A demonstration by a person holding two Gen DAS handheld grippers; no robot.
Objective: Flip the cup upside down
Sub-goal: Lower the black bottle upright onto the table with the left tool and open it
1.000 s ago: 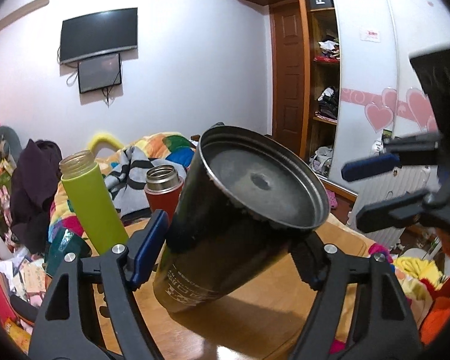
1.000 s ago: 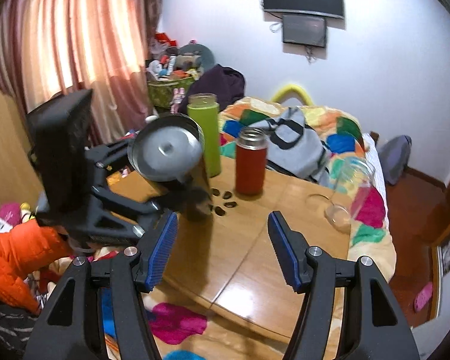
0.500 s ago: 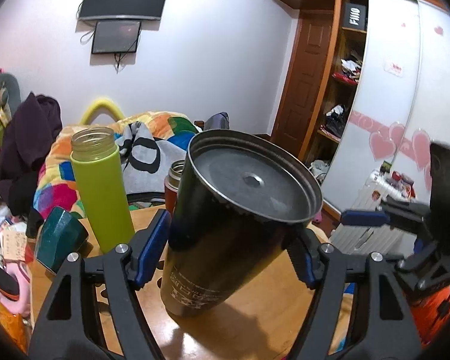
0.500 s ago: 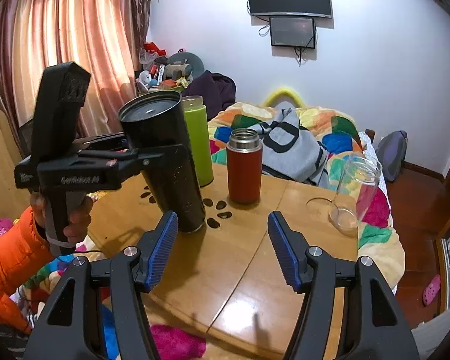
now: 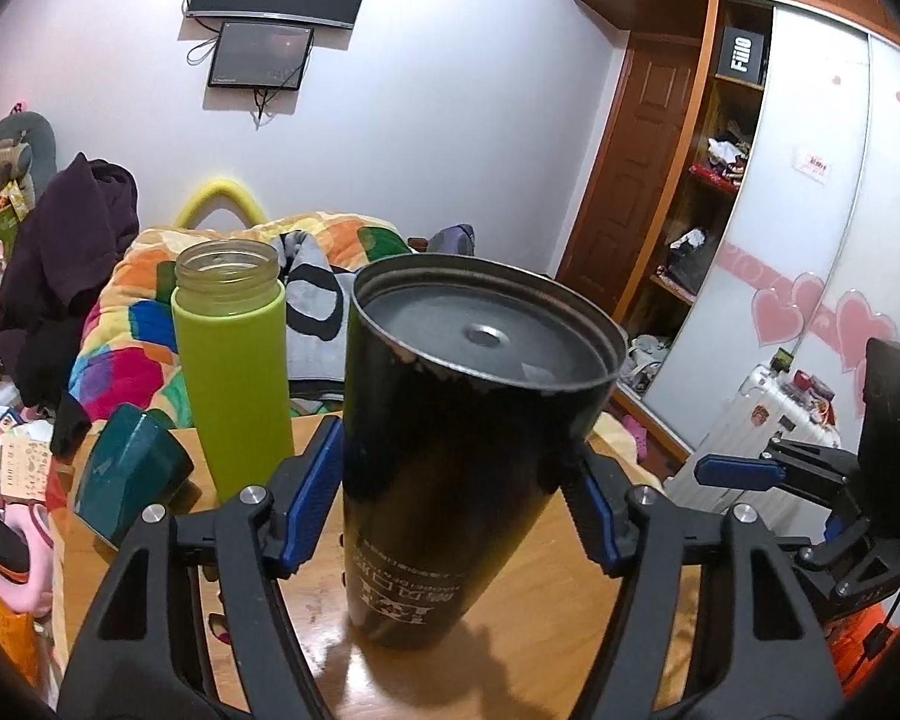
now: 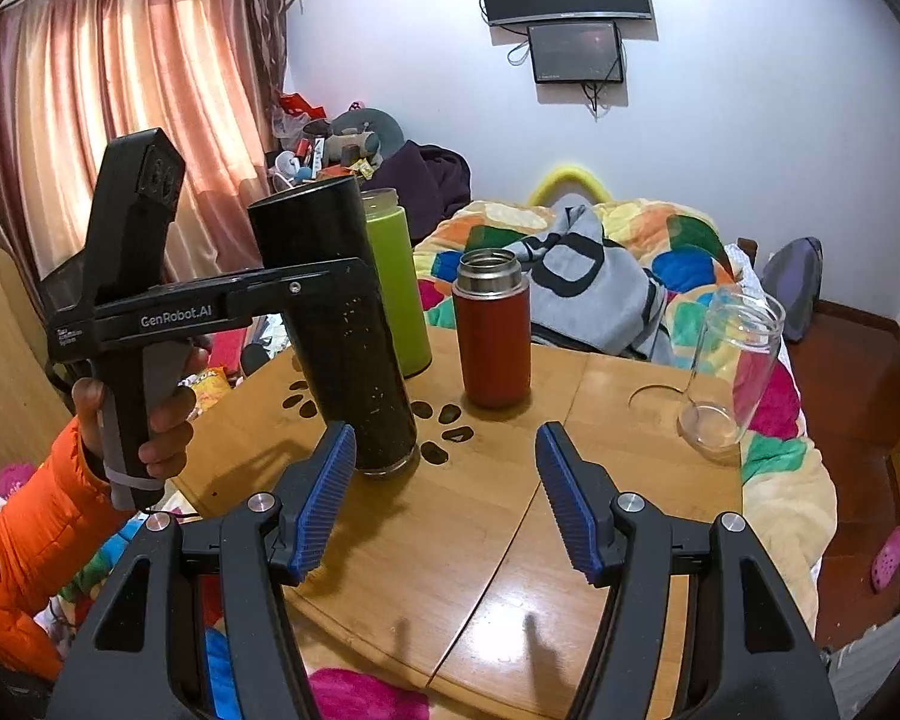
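On the round wooden table (image 6: pixel 510 540), your black cup (image 6: pixel 354 336) stands inverted, base up and rim down, just beside the paw-print cutouts (image 6: pixel 444 426). Your left gripper (image 5: pixel 456 492) clamps it, blue pads (image 5: pixel 312 498) pressed to both sides. A green bottle (image 6: pixel 396 282) sits close behind the cup and a red flask (image 6: pixel 495 330) stands near its right. Your right gripper (image 6: pixel 444 498) hangs wide and empty over bare wood at the near edge; a clear glass (image 6: pixel 732 372) stands close to the far right rim.
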